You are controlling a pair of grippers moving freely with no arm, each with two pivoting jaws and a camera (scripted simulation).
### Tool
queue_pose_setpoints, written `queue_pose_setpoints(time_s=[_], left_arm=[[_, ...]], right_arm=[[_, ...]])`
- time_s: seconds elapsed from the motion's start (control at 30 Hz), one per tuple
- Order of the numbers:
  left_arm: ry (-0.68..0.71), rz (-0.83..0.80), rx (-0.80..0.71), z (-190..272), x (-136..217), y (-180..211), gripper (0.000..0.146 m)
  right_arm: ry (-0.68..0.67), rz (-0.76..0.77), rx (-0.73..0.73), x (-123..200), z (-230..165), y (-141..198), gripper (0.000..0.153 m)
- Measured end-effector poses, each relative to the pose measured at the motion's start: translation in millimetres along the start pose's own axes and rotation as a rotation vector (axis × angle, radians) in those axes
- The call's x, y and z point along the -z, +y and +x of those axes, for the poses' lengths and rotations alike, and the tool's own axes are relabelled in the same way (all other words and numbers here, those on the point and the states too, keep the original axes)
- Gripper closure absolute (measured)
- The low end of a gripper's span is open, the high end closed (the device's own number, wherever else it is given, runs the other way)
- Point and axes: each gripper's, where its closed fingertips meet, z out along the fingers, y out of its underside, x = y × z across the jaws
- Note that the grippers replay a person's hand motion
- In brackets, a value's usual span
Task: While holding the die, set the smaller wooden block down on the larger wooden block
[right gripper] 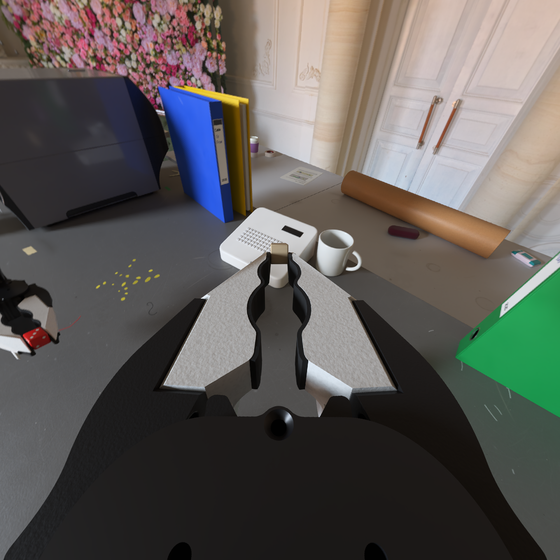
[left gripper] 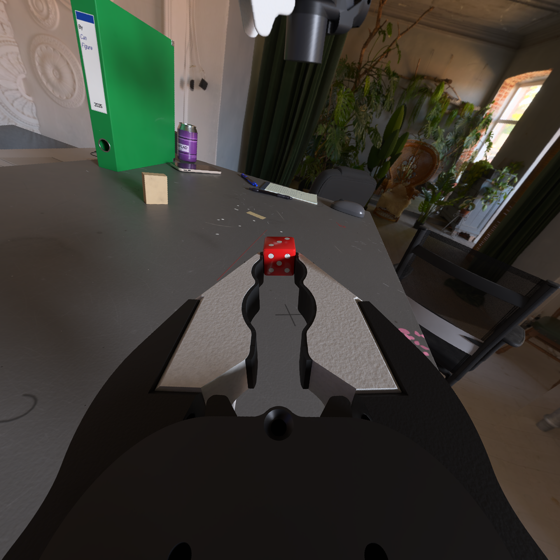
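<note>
My left gripper (left gripper: 279, 260) is shut on a red die (left gripper: 278, 256) with white pips, held above the grey table (left gripper: 91, 257). The larger wooden block (left gripper: 155, 188) stands on the table far ahead to the left, in front of a green binder (left gripper: 133, 97). My right gripper (right gripper: 279, 257) is shut on the smaller wooden block (right gripper: 279, 253) at its fingertips, above the table. The left gripper with the die (right gripper: 37, 337) also shows at the left edge of the right wrist view. Part of the right gripper (left gripper: 306, 27) hangs at the top of the left wrist view.
A purple can (left gripper: 187, 142), pens and a notepad (left gripper: 291, 192) and a grey mouse (left gripper: 348, 208) lie near the table's far edge. In the right wrist view: white device (right gripper: 269, 239), white mug (right gripper: 335, 251), blue and yellow binders (right gripper: 206, 151), cardboard tube (right gripper: 424, 209), dark monitor (right gripper: 72, 145).
</note>
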Motion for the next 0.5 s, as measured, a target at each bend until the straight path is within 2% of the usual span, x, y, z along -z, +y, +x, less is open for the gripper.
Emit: queue_pose_setpoints(time_s=[0.27,0.37,0.5], left_arm=[[-0.026,-0.001,-0.015,-4.4,4.5,-0.1,0.127],[-0.031,-0.006,-0.023,-5.1,4.5,1.2,0.127],[-0.031,-0.009,-0.018,-5.9,5.0,2.3,0.127]], right_arm=[[0.080,0.096,-0.019,2.4,66.1,-61.8,0.142],[0.045,-0.045,0.053,-14.4,78.4,-55.3,0.142],[-0.050,-0.298,0.206,-40.3,92.8,-23.9,0.142]])
